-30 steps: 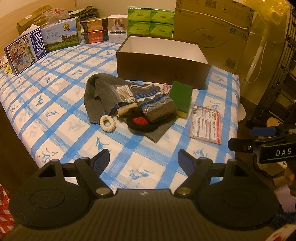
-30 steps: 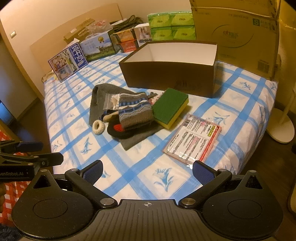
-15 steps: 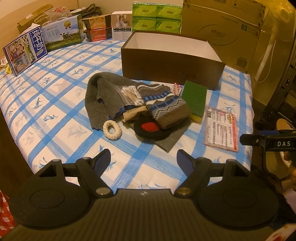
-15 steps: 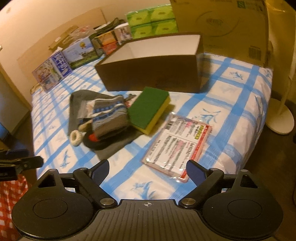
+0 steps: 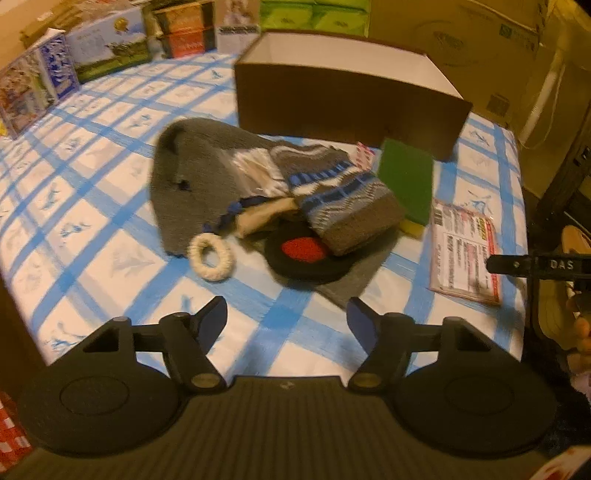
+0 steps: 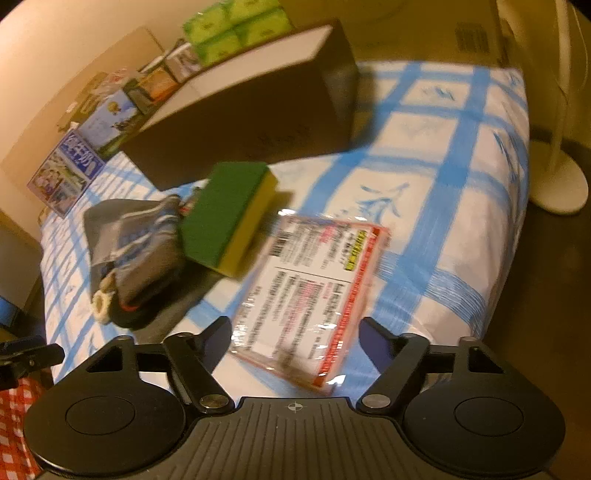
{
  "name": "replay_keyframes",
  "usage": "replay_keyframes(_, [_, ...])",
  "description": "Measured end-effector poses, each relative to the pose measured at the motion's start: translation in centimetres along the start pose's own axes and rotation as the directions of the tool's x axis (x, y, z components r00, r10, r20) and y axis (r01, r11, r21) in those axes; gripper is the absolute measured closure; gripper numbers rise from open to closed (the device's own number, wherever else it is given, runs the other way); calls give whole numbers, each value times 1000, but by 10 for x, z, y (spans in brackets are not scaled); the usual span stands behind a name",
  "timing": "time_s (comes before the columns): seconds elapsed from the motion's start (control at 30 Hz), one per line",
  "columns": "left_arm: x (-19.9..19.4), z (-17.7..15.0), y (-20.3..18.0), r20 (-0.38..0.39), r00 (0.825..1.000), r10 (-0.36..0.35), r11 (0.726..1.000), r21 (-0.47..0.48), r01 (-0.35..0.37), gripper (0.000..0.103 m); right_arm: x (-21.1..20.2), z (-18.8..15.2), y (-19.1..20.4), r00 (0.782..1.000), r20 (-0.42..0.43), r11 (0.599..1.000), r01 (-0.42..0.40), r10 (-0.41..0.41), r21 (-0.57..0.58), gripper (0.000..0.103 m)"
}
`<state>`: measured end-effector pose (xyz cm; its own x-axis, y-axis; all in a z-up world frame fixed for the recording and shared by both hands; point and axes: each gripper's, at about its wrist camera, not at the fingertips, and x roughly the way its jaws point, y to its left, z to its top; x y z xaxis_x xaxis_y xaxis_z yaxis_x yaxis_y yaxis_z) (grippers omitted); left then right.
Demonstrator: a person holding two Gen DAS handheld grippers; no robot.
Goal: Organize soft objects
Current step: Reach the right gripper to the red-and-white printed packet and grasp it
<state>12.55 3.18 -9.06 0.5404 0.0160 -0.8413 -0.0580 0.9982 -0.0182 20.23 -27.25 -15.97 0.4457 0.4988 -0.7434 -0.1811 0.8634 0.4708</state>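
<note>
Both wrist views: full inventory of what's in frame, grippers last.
bed cover: 1, white with blue checks, under everything
open box: 1, brown outside, white inside, behind the pile
grey knit cloth: 1, grey, left of the pile
patterned knit piece: 1, grey, blue and white, on top of the pile
black round pad: 1, black with a red centre, under the patterned piece
scrunchie: 1, cream, front left of the pile
sponge: 1, green over yellow, right of the pile
plastic packet: 1, clear with red-edged print, nearest the right gripper
tissue packs: several, green, far end
printed boxes: several, mixed colours, far left
cardboard carton: 1, tan, behind the box
left gripper: open, holding nothing
right gripper: open, over the packet's near end
</note>
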Motion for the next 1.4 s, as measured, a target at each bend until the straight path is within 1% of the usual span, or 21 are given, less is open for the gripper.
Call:
replay_keyframes(0.03, [4, 2, -3, -7, 1000, -15, 1000, 10, 15, 38, 3, 1, -5, 1000, -4, 1000, -2, 2, 15, 36])
replay_keyframes(0.07, [9, 4, -8, -14, 999, -32, 999, 23, 32, 39, 4, 1, -8, 1000, -8, 1000, 0, 0, 28, 37])
replay_keyframes(0.13, [19, 8, -20, -24, 997, -69, 996, 50, 71, 44, 6, 1, -16, 1000, -9, 999, -6, 7, 52, 43])
replay_keyframes(0.2, [29, 14, -34, -36, 992, -121, 989, 79, 123, 56, 8, 2, -22, 1000, -12, 998, -12, 13, 68, 46])
replay_keyframes(0.27, [40, 18, -50, -54, 985, -164, 979, 111, 169, 62, 9, 2, -28, 1000, -15, 996, -18, 19, 83, 49])
replay_keyframes(0.3, [46, 20, -59, -60, 982, -180, 973, 133, 187, 64, 9, 1, -29, 1000, -14, 996, -21, 23, 89, 50])
replay_keyframes(0.33, [51, 21, -66, -65, 979, -191, 968, 152, 199, 65, 9, 1, -31, 1000, -11, 995, -26, 27, 93, 51])
replay_keyframes(0.4, [62, 24, -81, -77, 974, -215, 955, 190, 226, 76, 9, 2, -33, 999, -9, 995, -31, 32, 98, 53])
replay_keyframes(0.57, [88, 28, -105, -114, 955, -273, 932, 217, 292, 85, 13, 3, -36, 999, 2, 993, -43, 43, 110, 55])
replay_keyframes(0.6, [93, 28, -108, -124, 954, -273, 930, 221, 295, 89, 14, 3, -36, 999, 6, 993, -45, 45, 110, 55])
replay_keyframes(0.67, [101, 27, -111, -140, 954, -266, 929, 225, 292, 93, 15, 3, -37, 999, 13, 993, -49, 48, 107, 56])
replay_keyframes(0.73, [109, 25, -113, -155, 955, -253, 934, 220, 283, 95, 16, 2, -38, 998, 21, 993, -56, 54, 108, 57])
replay_keyframes(0.87, [109, 23, -113, -146, 956, -255, 934, 219, 283, 98, 16, 2, -43, 996, 42, 987, -86, 81, 133, 59])
replay_keyframes(0.93, [110, 24, -111, -148, 955, -259, 936, 207, 286, 99, 16, 2, -45, 991, 46, 979, -128, 123, 160, 65])
replay_keyframes(0.97, [110, 24, -110, -148, 953, -264, 936, 199, 290, 99, 17, 2, -45, 988, 40, 973, -153, 149, 174, 66])
replay_keyframes(1.03, [110, 24, -108, -151, 952, -268, 936, 194, 294, 99, 20, 2, -43, 985, 31, 968, -173, 170, 180, 70])
replay_keyframes(1.17, [110, 23, -108, -147, 952, -267, 935, 200, 293, 99, 24, 2, -35, 987, 21, 973, -161, 160, 163, 73])
replay_keyframes(1.23, [110, 24, -107, -147, 951, -273, 936, 189, 298, 99, 27, 3, -31, 987, 16, 975, -158, 158, 156, 80])
replay_keyframes(1.33, [109, 24, -104, -141, 952, -272, 938, 182, 295, 98, 30, 4, -23, 989, 5, 980, -149, 150, 135, 86])
replay_keyframes(1.4, [107, 24, -102, -143, 951, -273, 939, 174, 296, 97, 29, 5, -18, 990, 14, 982, -144, 143, 121, 88])
